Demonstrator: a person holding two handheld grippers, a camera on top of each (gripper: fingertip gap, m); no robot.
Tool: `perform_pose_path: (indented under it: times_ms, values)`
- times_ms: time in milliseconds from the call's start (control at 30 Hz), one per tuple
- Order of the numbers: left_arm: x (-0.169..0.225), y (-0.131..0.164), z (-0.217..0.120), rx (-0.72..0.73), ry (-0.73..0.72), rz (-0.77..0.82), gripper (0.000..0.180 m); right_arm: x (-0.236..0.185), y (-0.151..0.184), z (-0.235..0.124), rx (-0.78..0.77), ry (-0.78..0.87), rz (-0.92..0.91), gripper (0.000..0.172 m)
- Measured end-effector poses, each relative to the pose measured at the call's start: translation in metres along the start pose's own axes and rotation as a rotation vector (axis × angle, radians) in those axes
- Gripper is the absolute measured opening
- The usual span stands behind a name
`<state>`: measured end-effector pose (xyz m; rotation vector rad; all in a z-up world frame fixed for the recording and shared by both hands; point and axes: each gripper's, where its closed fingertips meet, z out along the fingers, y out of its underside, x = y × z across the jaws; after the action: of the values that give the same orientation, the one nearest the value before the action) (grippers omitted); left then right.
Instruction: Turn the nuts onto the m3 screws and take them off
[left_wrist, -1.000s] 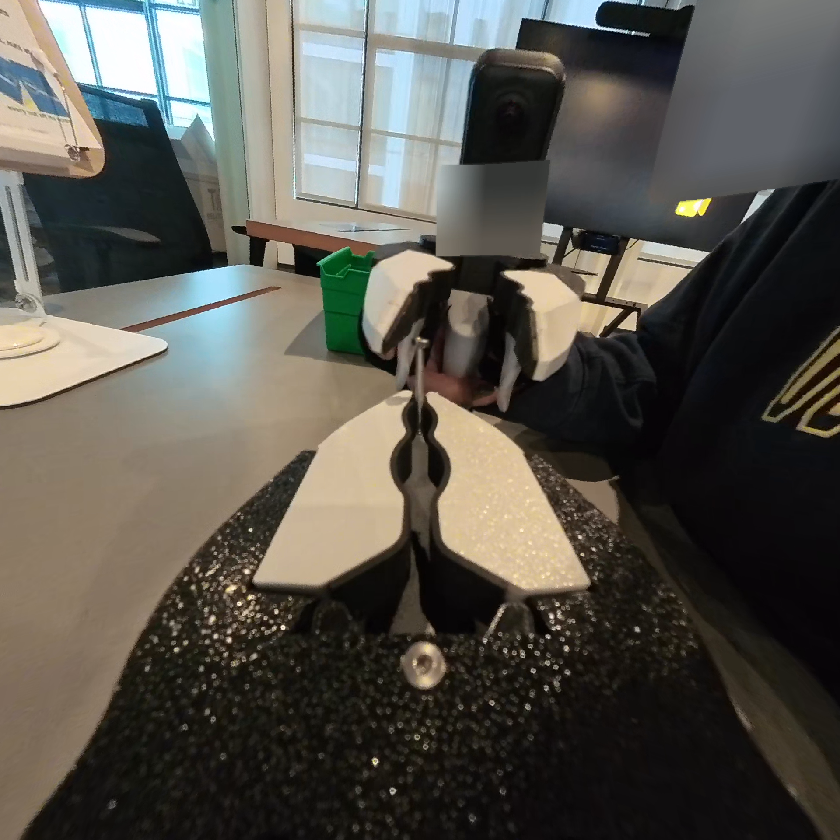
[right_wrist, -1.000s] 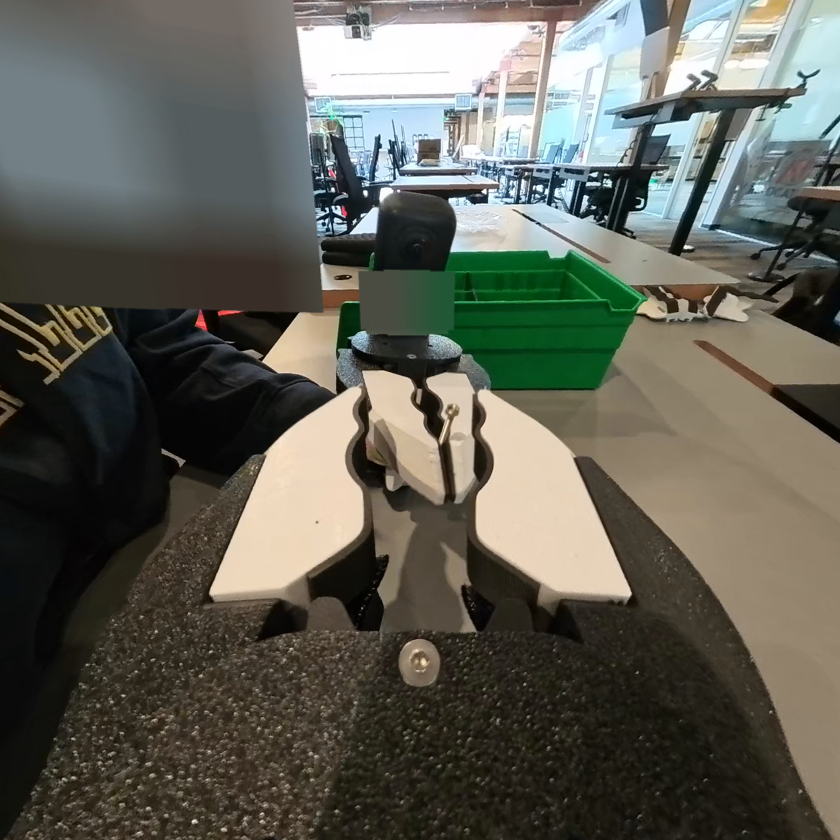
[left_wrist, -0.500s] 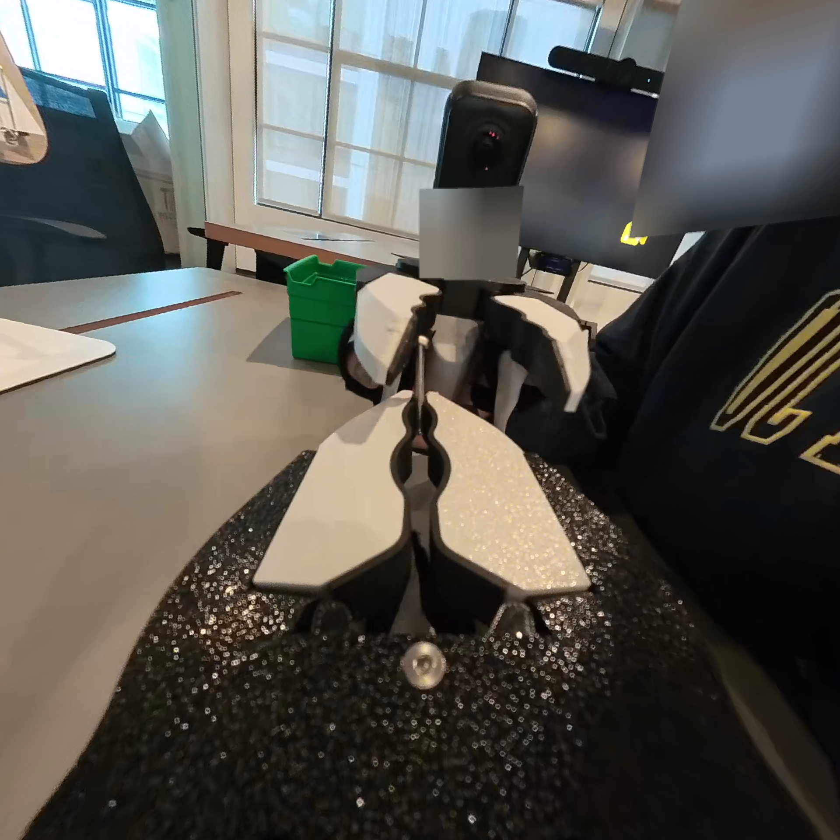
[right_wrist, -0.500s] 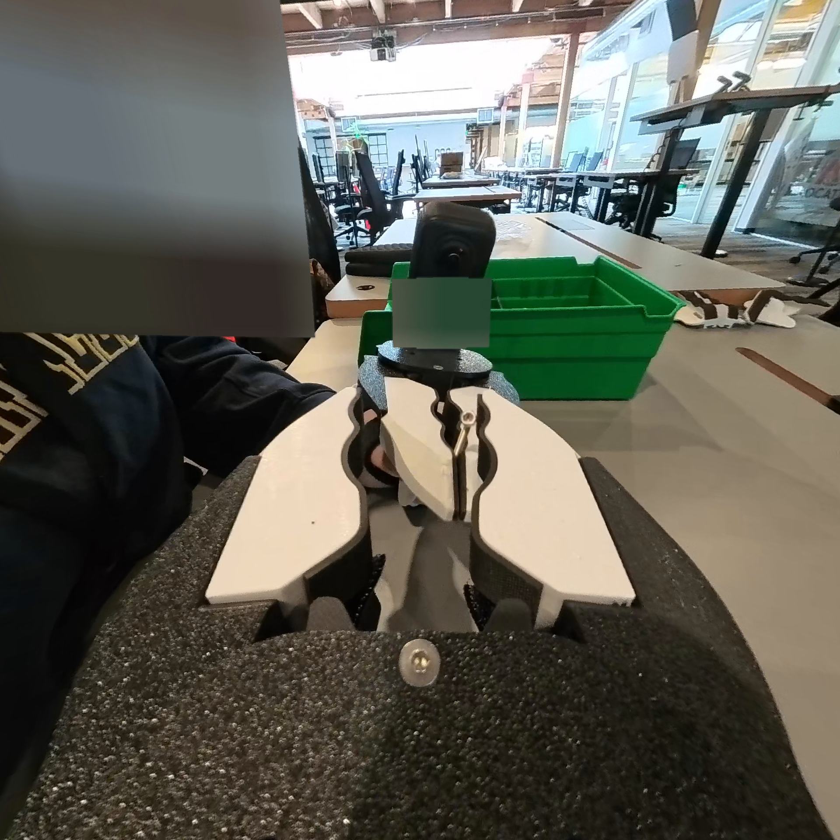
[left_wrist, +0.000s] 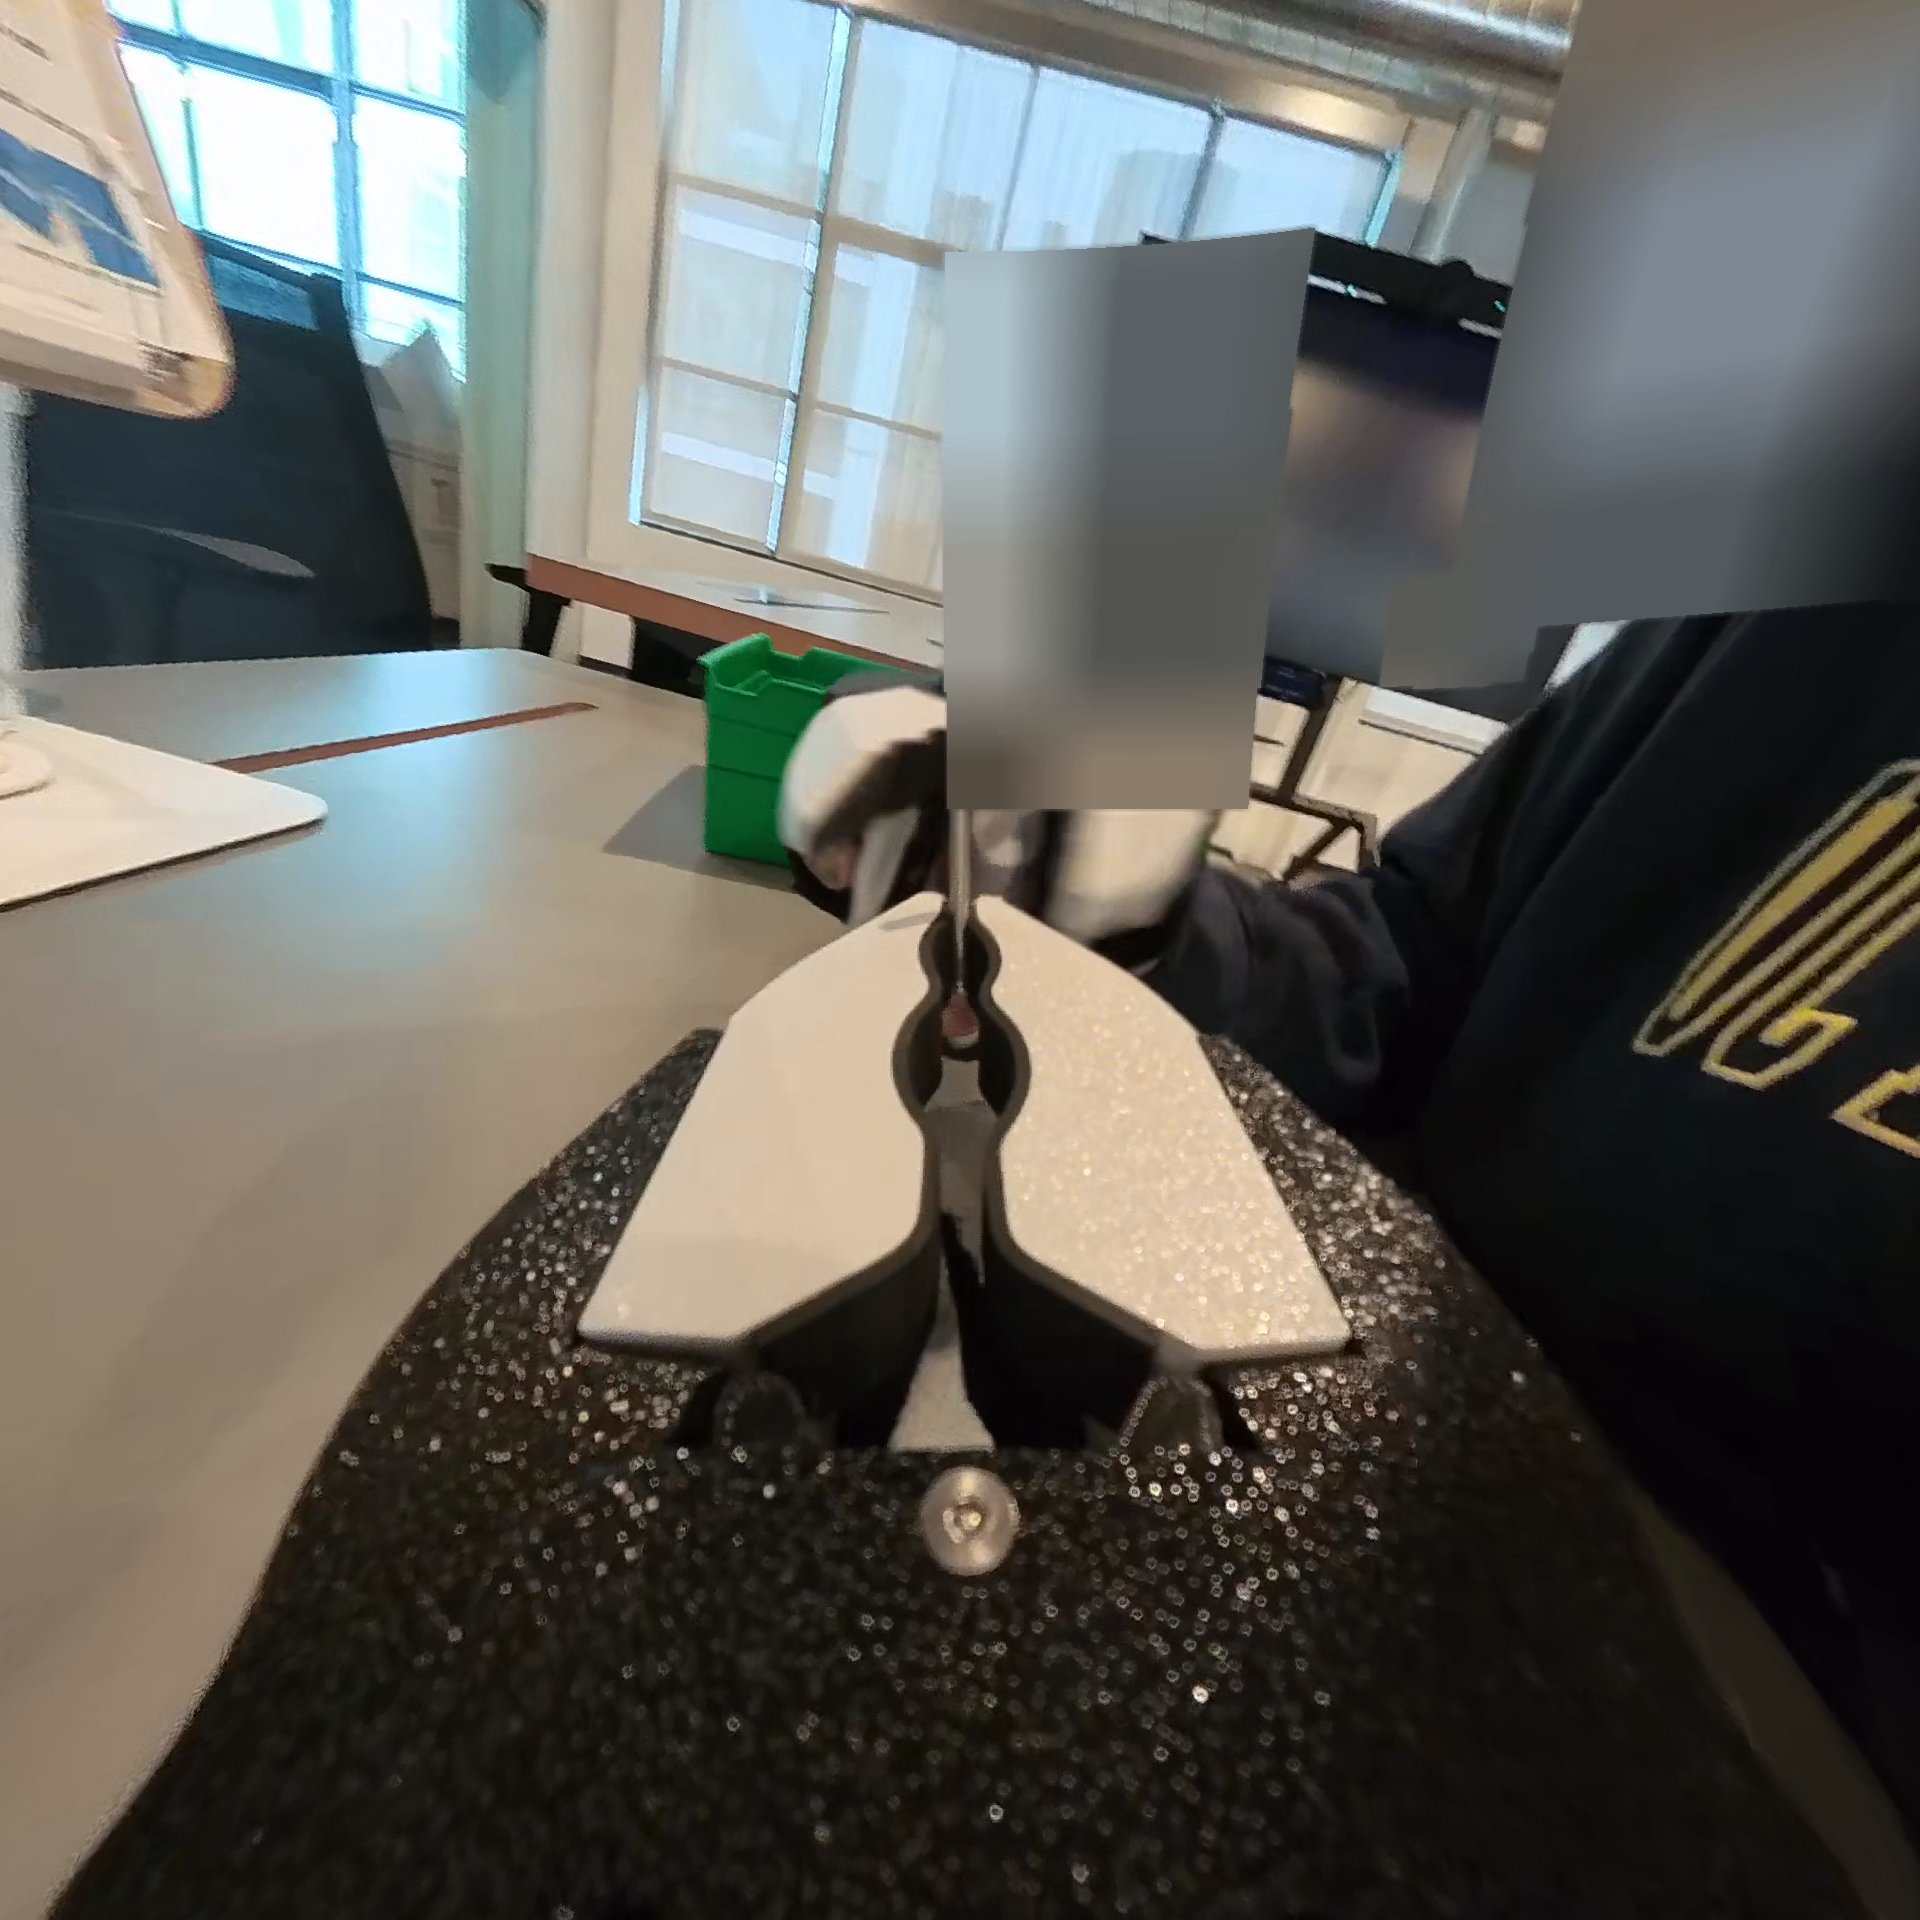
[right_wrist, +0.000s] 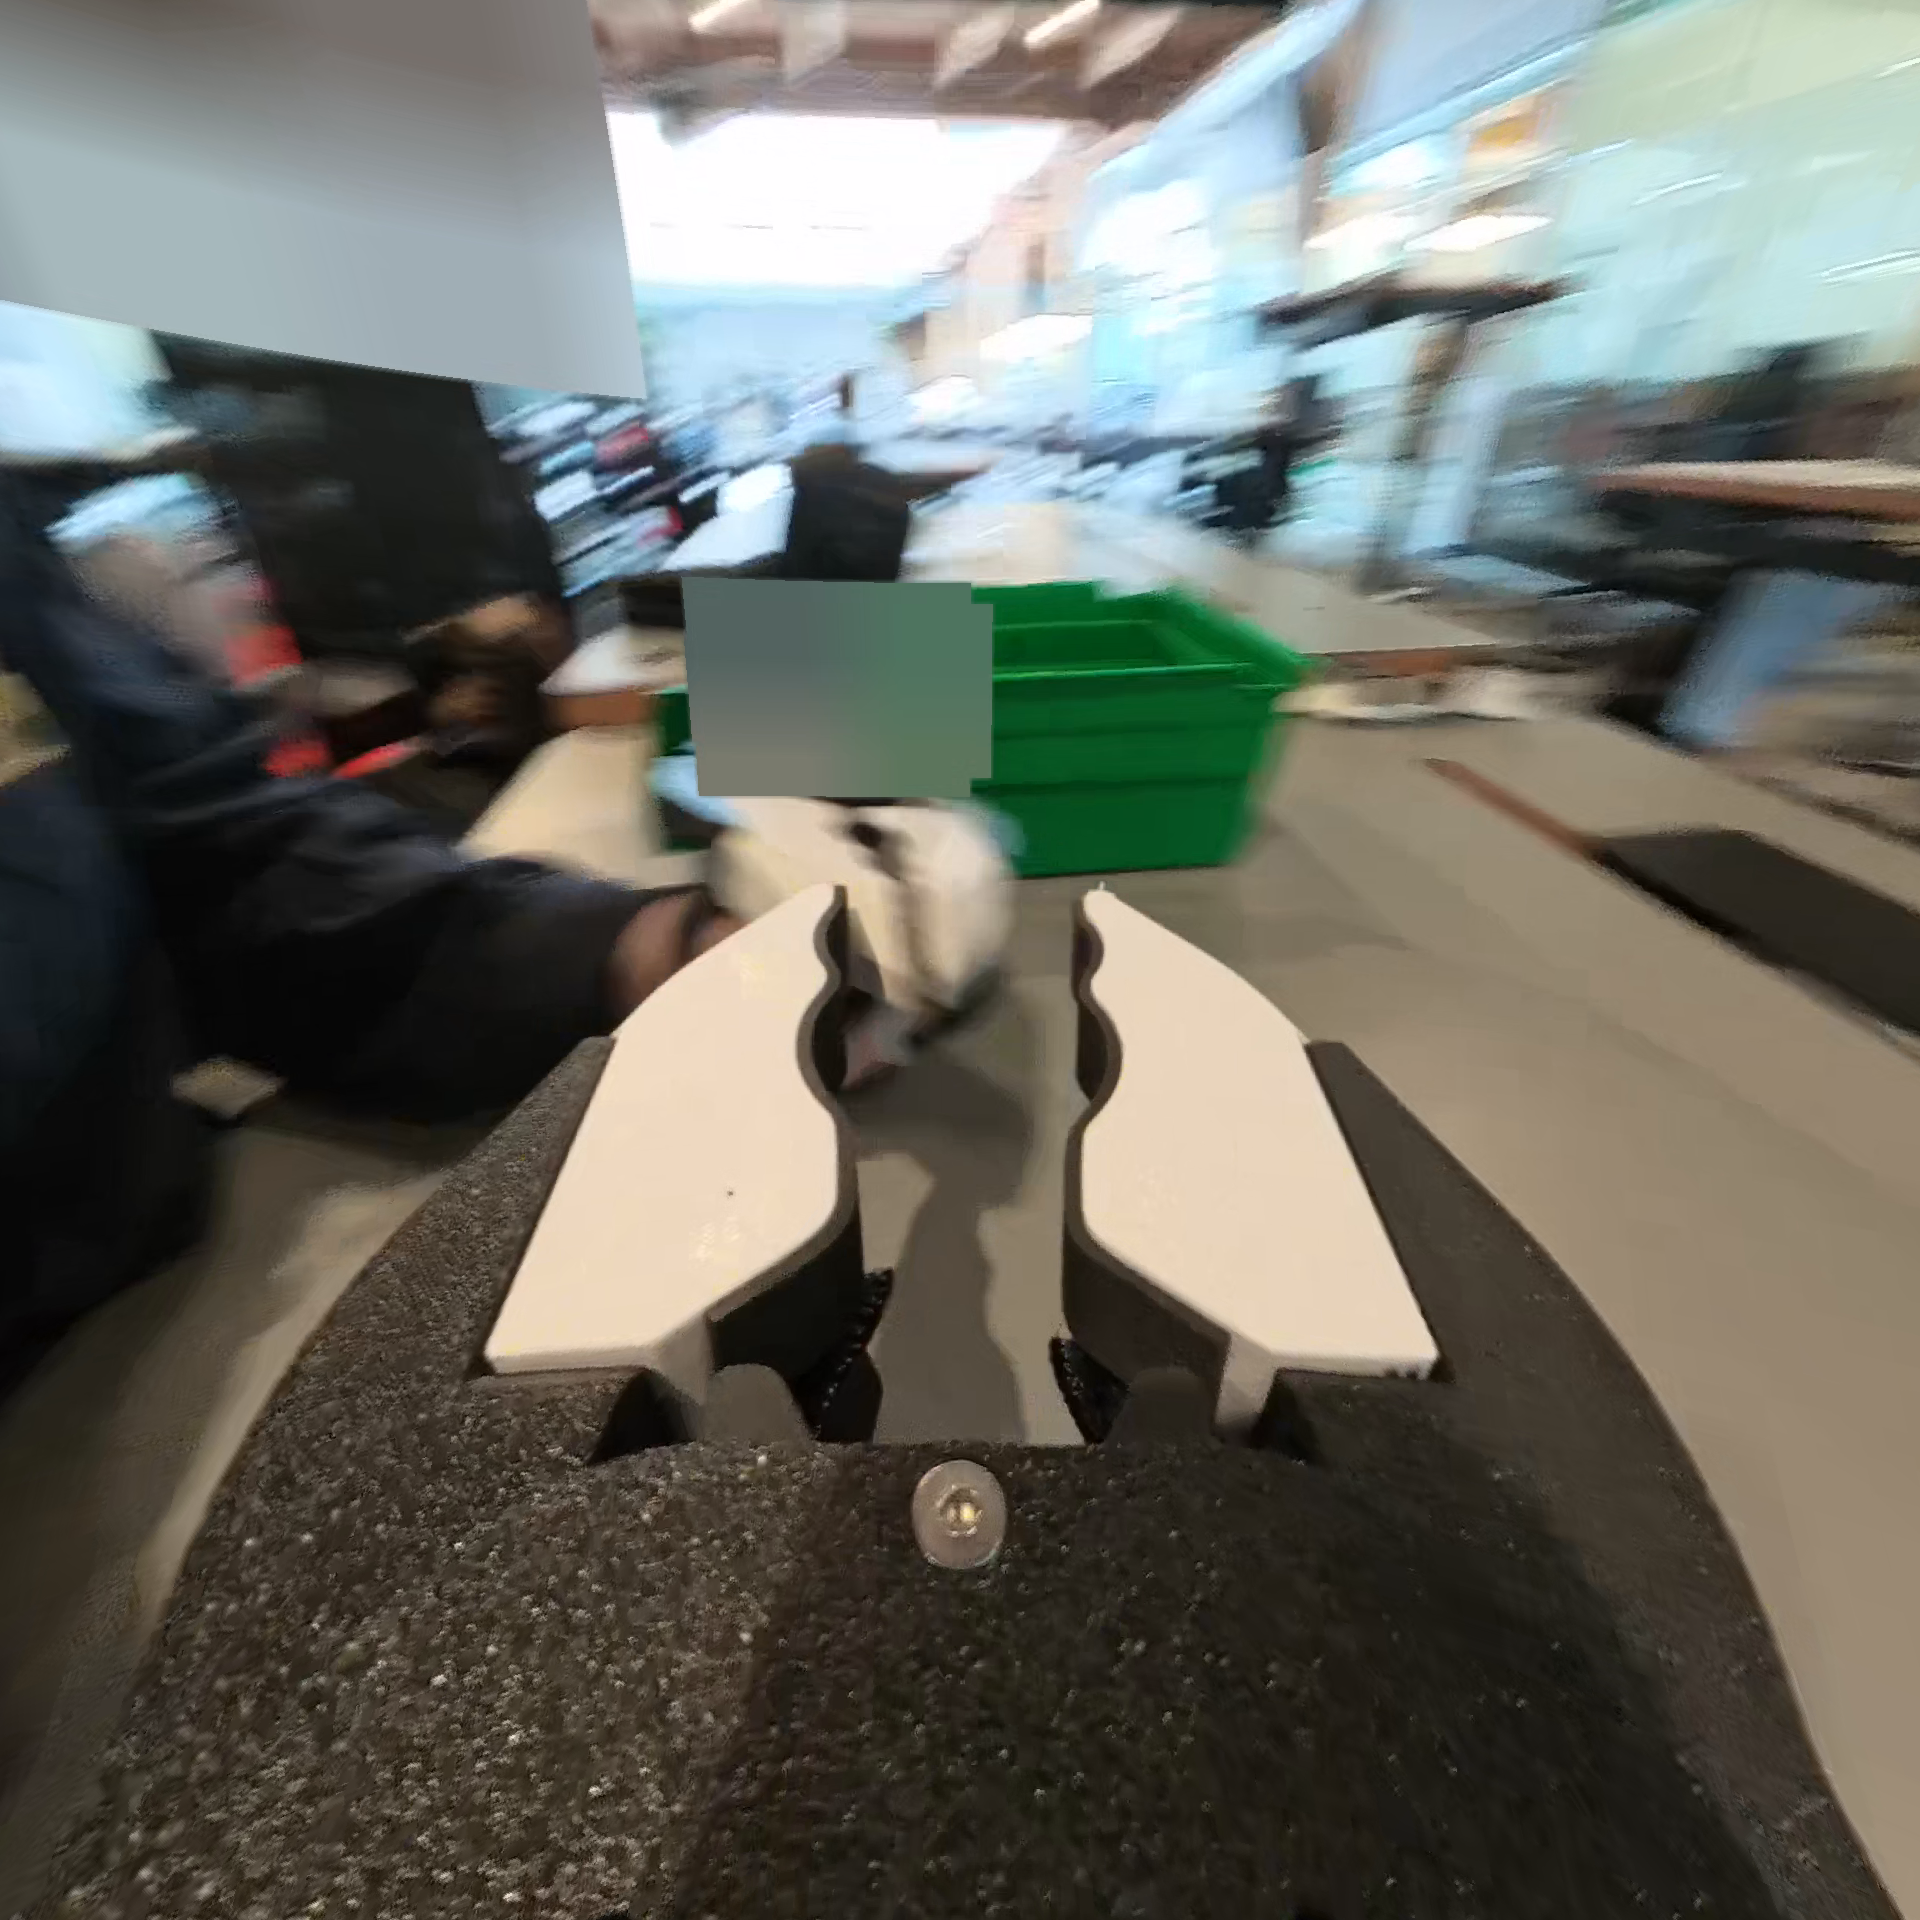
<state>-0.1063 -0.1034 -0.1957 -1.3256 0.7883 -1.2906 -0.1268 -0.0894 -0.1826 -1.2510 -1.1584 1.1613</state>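
Note:
My left gripper (left_wrist: 961, 920) is shut on a thin metal screw (left_wrist: 962, 878) that stands up from its fingertips. The screw's top is hidden behind a blurred patch. My right gripper (right_wrist: 961, 899) is open, with nothing pressed between its pads. In the left wrist view the right gripper's white fingers (left_wrist: 852, 774) stand just behind the screw, one on each side. In the right wrist view the left gripper (right_wrist: 914, 914) shows blurred, beyond and between my right fingers, nearer the left one. No nut can be made out.
A green bin (left_wrist: 758, 748) stands on the grey table (left_wrist: 416, 987); it also shows in the right wrist view (right_wrist: 1132, 727). A white pad (left_wrist: 156, 831) lies at the far left. A person in a dark sweatshirt (left_wrist: 1662, 1039) sits close on the right.
The left gripper has stayed shut on the screw. The right gripper has stayed open and has shifted, so the left gripper now sits toward its left finger. The right view is blurred by motion.

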Motion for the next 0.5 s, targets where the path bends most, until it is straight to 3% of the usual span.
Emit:
perform_pose_path:
  times_ms: [200, 500]
  values:
    - [-0.009, -0.002, -0.005, 0.001, -0.082, 0.036, 0.001, 0.076, 0.008, -0.048, 0.1, 0.481, -0.017, 0.033]
    - [-0.019, 0.007, -0.003, -0.095, -0.231, 0.168, 0.001, 0.113, 0.007, -0.124, -0.012, 0.862, -0.159, 0.014]
